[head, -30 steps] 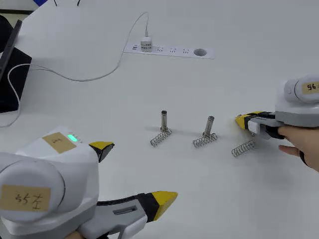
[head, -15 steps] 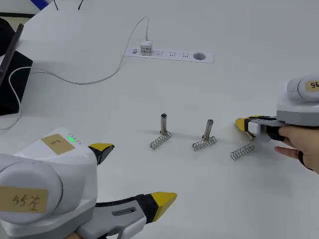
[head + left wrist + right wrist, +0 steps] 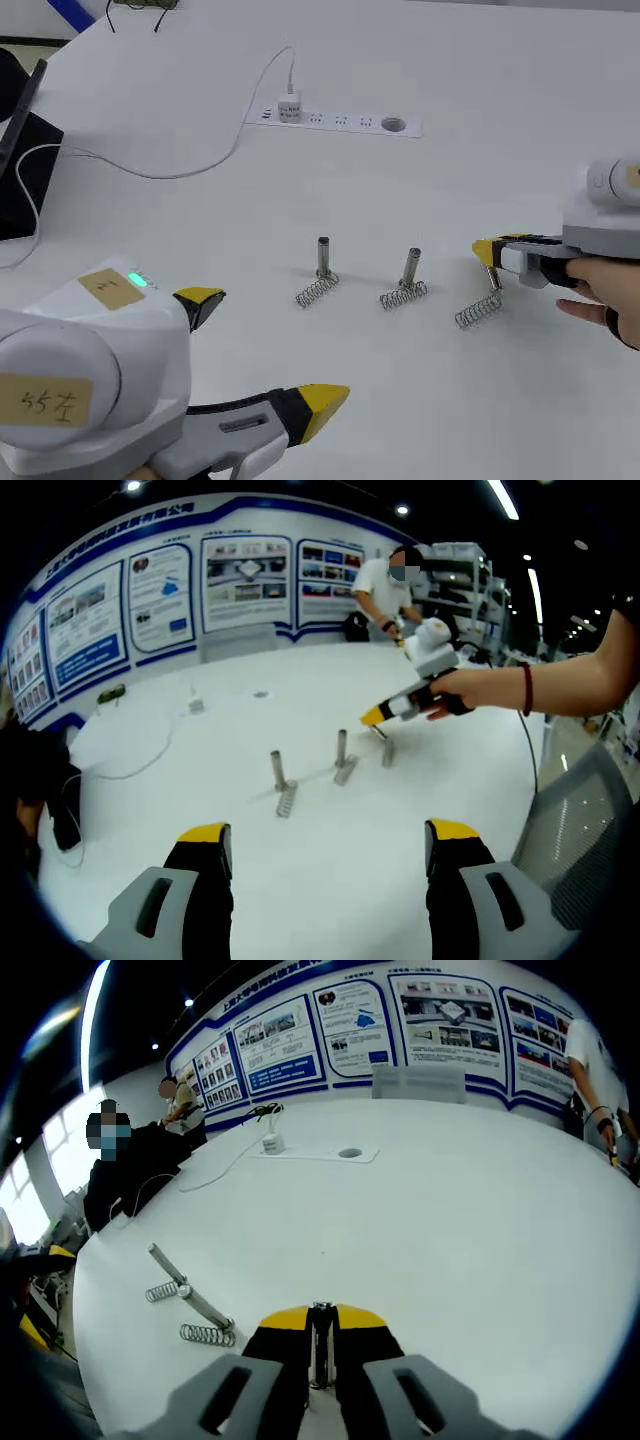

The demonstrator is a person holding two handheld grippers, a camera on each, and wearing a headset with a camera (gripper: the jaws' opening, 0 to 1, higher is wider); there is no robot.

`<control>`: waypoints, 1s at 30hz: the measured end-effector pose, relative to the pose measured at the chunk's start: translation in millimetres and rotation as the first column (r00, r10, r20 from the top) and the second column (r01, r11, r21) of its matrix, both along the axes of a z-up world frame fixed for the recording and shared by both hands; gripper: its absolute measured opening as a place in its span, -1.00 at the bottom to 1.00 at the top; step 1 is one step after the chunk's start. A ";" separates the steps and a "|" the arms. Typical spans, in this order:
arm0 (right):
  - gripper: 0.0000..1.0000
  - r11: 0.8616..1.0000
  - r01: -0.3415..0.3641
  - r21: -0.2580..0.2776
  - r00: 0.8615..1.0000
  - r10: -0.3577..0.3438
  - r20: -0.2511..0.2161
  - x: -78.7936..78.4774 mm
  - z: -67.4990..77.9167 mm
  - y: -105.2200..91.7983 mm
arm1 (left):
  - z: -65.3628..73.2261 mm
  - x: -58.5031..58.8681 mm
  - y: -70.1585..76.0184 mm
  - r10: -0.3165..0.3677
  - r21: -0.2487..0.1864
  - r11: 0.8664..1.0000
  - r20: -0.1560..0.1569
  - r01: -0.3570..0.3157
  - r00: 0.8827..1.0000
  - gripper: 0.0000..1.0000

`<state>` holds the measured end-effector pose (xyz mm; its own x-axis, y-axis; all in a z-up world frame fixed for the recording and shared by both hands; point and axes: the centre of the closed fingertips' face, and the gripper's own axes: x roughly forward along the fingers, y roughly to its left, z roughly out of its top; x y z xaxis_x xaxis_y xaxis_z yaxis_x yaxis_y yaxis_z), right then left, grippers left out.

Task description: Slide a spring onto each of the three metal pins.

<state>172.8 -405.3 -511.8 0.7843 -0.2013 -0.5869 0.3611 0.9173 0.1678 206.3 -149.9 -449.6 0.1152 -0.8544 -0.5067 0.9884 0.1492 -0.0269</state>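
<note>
**Q:** How are the two grippers held?

**A:** The left gripper (image 3: pixel 262 350) is seen nearest the person, its jaws spread wide with nothing between them. The right gripper (image 3: pixel 487 251) is held at the right end of the row, its jaws closed together on the third pin (image 3: pixel 320 1345).

**Q:** Where are the pins and springs found?

**A:** The first pin (image 3: pixel 323 255) and second pin (image 3: pixel 412 266) are stood on the white table (image 3: pixel 450 150), well apart from the left gripper. The first spring (image 3: pixel 317 291) and second spring (image 3: pixel 403 296) are laid flat at the feet of those pins. The third spring (image 3: pixel 478 311) is laid just beside the third pin. A power strip (image 3: pixel 330 121) is seen farther back.
</note>
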 end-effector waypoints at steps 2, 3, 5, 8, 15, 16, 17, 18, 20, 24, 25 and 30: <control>-0.82 1.000 -0.001 -0.001 1.000 0.001 0.001 -1.2 1.8 1.3 | 0.9 0.7 0.7 0.004 -0.002 1.000 0.000 -0.004 1.000 0.61; -0.82 1.000 -0.001 -0.002 1.000 0.001 0.002 -2.0 3.1 2.3 | 1.7 1.0 1.2 0.006 -0.005 1.000 0.000 -0.006 1.000 0.61; -0.82 1.000 -0.003 -0.007 1.000 0.003 0.002 -3.5 4.9 3.6 | 2.7 0.9 1.7 0.007 -0.006 1.000 0.001 -0.007 1.000 0.61; -0.82 1.000 -0.005 -0.014 1.000 0.005 0.002 -6.5 7.8 6.2 | 4.2 -0.1 2.4 0.005 -0.010 1.000 0.004 -0.005 1.000 0.60; -0.82 1.000 -0.011 -0.015 1.000 0.011 0.007 -12.4 12.6 11.7 | 7.2 -0.3 4.3 0.012 -0.019 1.000 0.014 -0.012 1.000 0.59; -0.82 1.000 -0.012 -0.015 1.000 0.012 0.005 -13.1 12.9 12.5 | 7.4 -0.3 4.6 0.013 -0.019 1.000 0.014 -0.013 1.000 0.59; -0.82 1.000 -0.013 -0.018 1.000 0.013 0.003 -14.2 13.8 13.8 | 7.9 -0.3 5.0 0.014 -0.020 1.000 0.014 -0.014 1.000 0.58; -0.82 1.000 -0.015 -0.020 1.000 0.015 0.002 -14.9 14.5 14.7 | 8.5 -0.3 5.3 0.014 -0.022 1.000 0.015 -0.014 1.000 0.58; -0.82 1.000 -0.017 -0.020 1.000 0.017 0.003 -16.0 15.7 16.0 | 9.5 -0.2 6.0 0.014 -0.024 1.000 0.018 -0.013 1.000 0.58; -0.82 0.999 -0.026 -0.026 1.000 0.026 0.006 -16.9 18.6 18.7 | 10.0 0.5 7.3 0.017 -0.026 1.000 0.020 -0.016 1.000 0.58; -0.82 0.999 -0.030 -0.029 1.000 0.030 0.003 -17.5 19.0 20.0 | 10.0 0.5 7.6 0.018 -0.027 0.999 0.020 -0.018 1.000 0.58; -0.82 0.998 -0.040 -0.042 0.999 0.040 -0.011 -22.2 20.2 24.4 | 10.0 -1.2 8.7 0.016 -0.026 1.000 0.021 -0.016 1.000 0.57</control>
